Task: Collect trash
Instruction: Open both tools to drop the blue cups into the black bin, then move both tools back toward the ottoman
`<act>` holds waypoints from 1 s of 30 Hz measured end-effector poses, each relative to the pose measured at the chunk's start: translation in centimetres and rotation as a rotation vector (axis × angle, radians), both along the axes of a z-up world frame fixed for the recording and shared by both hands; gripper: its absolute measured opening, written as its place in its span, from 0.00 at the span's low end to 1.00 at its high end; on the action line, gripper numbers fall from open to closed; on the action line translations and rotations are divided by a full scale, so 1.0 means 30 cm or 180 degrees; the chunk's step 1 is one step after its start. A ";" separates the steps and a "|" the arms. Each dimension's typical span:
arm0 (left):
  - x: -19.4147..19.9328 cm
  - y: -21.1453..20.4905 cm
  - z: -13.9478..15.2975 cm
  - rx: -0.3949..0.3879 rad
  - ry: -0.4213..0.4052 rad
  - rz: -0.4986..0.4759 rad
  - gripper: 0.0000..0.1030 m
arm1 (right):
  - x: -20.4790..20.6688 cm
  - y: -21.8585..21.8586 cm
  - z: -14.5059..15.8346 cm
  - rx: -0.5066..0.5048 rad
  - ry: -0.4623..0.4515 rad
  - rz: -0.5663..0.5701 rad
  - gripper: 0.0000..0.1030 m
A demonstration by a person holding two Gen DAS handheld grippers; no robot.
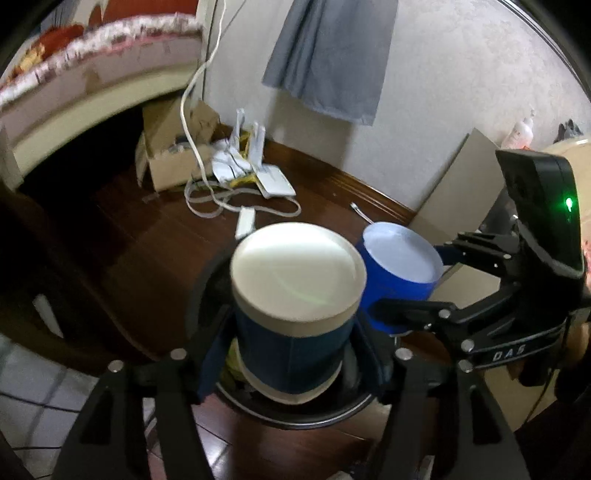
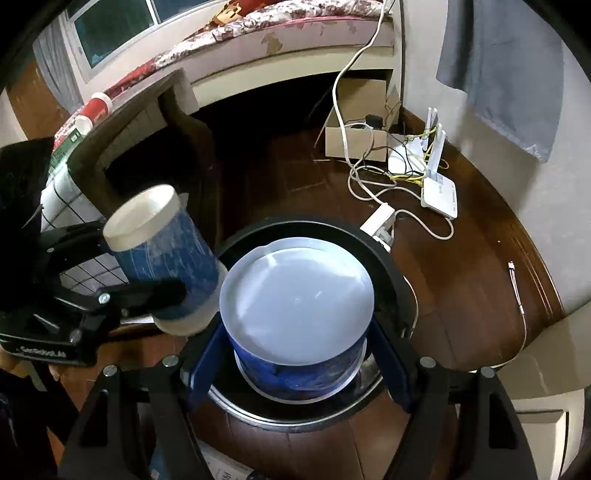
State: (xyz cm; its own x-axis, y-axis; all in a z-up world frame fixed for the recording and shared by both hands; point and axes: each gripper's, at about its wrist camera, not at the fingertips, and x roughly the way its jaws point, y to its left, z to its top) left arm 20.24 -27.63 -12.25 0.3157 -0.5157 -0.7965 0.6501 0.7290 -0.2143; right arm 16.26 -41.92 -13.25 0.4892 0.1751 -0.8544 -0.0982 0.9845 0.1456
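A dark blue canister (image 1: 291, 339) with a cream lid sits between the blue pads of my left gripper (image 1: 291, 332), with slim gaps on both sides, so the jaws stand open. It hangs over the round black bin (image 1: 314, 417). In the right wrist view the same canister (image 2: 166, 258) is tilted inside the left gripper (image 2: 147, 258). A blue tub (image 2: 295, 354) with a pale inside lies between the open jaws of my right gripper (image 2: 299, 332), just above the bin (image 2: 388, 266). The left wrist view shows the tub (image 1: 399, 273) and right gripper (image 1: 402, 280) at right.
White routers (image 2: 439, 195) and tangled cables (image 2: 369, 192) lie on the wooden floor beyond the bin, beside a cardboard box (image 2: 354, 136). A bed (image 2: 258, 29) runs along the back. A grey cloth (image 1: 328, 55) hangs on the wall. Dark wooden furniture (image 2: 155, 122) stands at left.
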 end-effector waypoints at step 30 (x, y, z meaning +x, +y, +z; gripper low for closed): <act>-0.061 0.136 0.124 0.0196 -0.0556 0.0582 0.99 | -0.028 0.062 0.178 -0.0473 -0.0257 -0.0235 0.99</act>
State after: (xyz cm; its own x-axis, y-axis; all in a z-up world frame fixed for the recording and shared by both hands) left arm 18.40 -23.56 -8.52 0.5347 -0.3897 -0.7498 0.5296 0.8460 -0.0620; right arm 15.41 -40.06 -7.90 0.5639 0.0109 -0.8257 -0.0304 0.9995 -0.0075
